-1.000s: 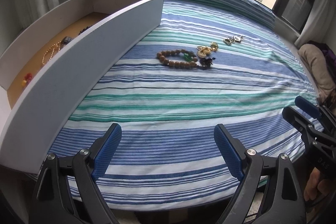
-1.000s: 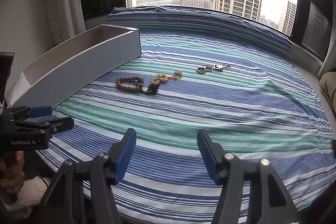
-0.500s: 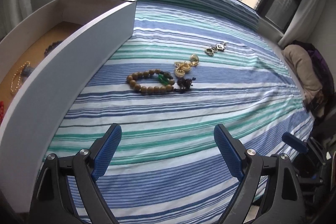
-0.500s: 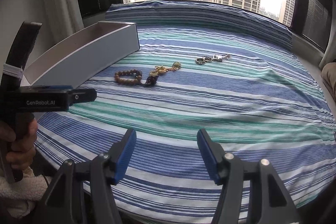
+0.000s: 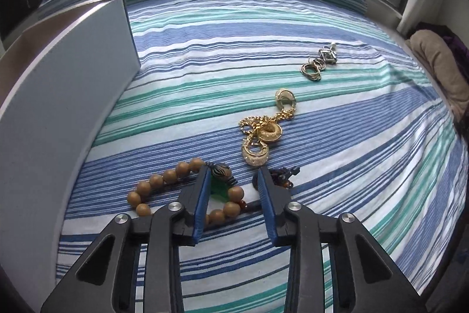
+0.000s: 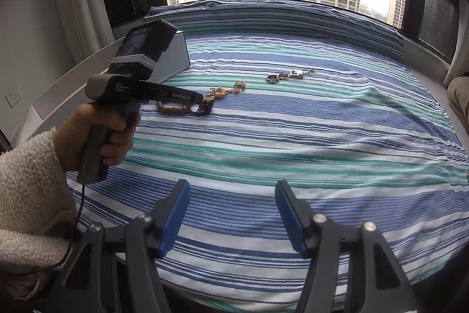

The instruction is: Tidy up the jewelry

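A wooden bead bracelet (image 5: 164,181) with a green charm (image 5: 218,188) and a dark tassel (image 5: 283,176) lies on the striped bedspread (image 5: 351,137). My left gripper (image 5: 233,172) is down over it, jaws partly closed, straddling the charm end without gripping. A gold chain with rings (image 5: 263,134) lies just beyond, silver rings (image 5: 318,65) farther off. In the right wrist view the left gripper (image 6: 202,103) reaches the bracelet (image 6: 173,108). My right gripper (image 6: 231,189) is open and empty above the near bedspread.
A long white box (image 5: 58,96) stands along the left of the bed (image 6: 181,55). A window with curtains lies behind. Folded brown fabric (image 5: 439,63) sits at the right edge. The person's sleeved hand (image 6: 96,134) holds the left gripper.
My left gripper has moved forward and down to the bead bracelet, and its jaws have narrowed around the charm end. The right gripper has stayed in place, open.
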A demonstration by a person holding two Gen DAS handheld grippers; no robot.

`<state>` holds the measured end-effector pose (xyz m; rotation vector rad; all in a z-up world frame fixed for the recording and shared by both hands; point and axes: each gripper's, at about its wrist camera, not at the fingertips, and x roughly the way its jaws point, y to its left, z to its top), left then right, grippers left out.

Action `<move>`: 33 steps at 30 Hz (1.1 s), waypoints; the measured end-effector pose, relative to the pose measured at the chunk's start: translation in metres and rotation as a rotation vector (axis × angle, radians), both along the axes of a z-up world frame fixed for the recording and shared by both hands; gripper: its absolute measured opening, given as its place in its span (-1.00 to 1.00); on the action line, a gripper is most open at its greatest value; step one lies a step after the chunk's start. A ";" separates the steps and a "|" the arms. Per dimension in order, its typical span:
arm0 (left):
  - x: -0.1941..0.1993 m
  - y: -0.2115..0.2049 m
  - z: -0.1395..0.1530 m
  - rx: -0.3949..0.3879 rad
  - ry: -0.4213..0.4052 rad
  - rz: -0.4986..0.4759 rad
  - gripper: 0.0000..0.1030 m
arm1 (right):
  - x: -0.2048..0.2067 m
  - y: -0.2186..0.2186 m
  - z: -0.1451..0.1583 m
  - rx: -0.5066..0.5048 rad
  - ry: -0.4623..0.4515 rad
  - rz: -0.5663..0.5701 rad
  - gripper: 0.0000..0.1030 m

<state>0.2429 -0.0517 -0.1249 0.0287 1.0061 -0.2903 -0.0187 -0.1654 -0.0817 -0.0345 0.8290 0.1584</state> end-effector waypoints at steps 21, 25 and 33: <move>-0.149 0.043 0.024 0.036 0.007 -0.145 0.03 | 0.015 0.005 -0.014 0.031 0.051 0.007 0.19; -0.161 0.041 0.032 0.032 -0.008 -0.133 0.33 | 0.011 0.008 -0.012 0.012 0.040 0.016 0.19; -0.166 0.057 0.039 0.025 0.038 -0.035 0.47 | 0.008 0.005 -0.027 0.038 0.098 0.004 0.19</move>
